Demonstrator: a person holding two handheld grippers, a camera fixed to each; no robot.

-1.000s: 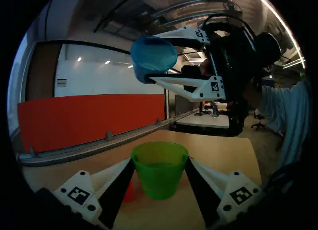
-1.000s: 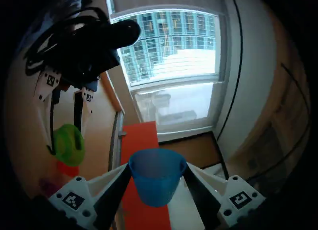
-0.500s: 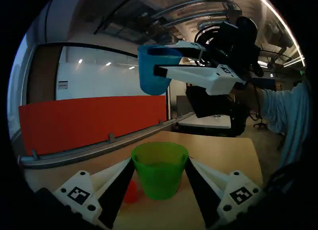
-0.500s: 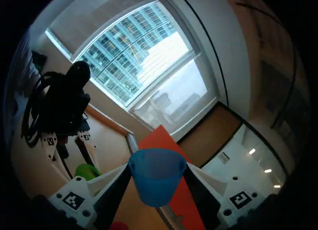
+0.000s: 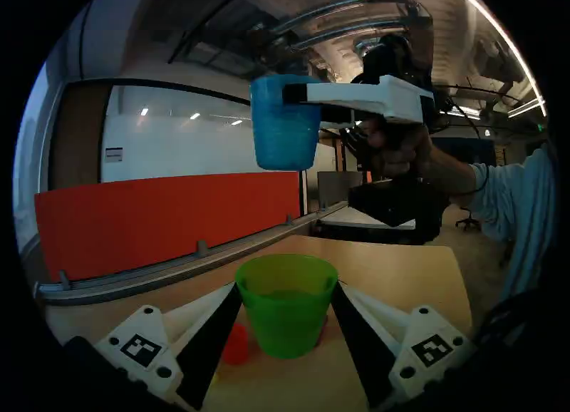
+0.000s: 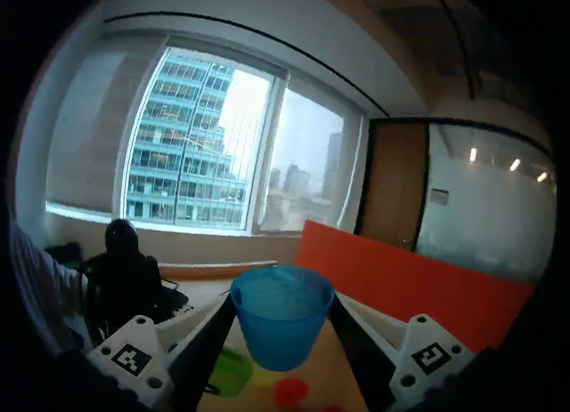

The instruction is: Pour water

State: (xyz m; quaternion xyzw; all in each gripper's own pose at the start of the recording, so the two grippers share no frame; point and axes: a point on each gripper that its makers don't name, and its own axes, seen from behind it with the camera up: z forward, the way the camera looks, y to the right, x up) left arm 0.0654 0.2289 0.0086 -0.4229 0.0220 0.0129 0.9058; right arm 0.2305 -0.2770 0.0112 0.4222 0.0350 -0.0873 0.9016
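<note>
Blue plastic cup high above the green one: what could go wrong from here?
The blue plastic cup, clamped in the right gripper, hangs high above the green plastic cup; pouring from that height could splash onto the wooden table. The green cup, in the left gripper, seems to hold liquid; a jolt might spill it.

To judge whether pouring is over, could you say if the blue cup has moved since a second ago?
Yes. The blue cup has swung from tipped to upright, its base now nearer the orange panel.
</note>
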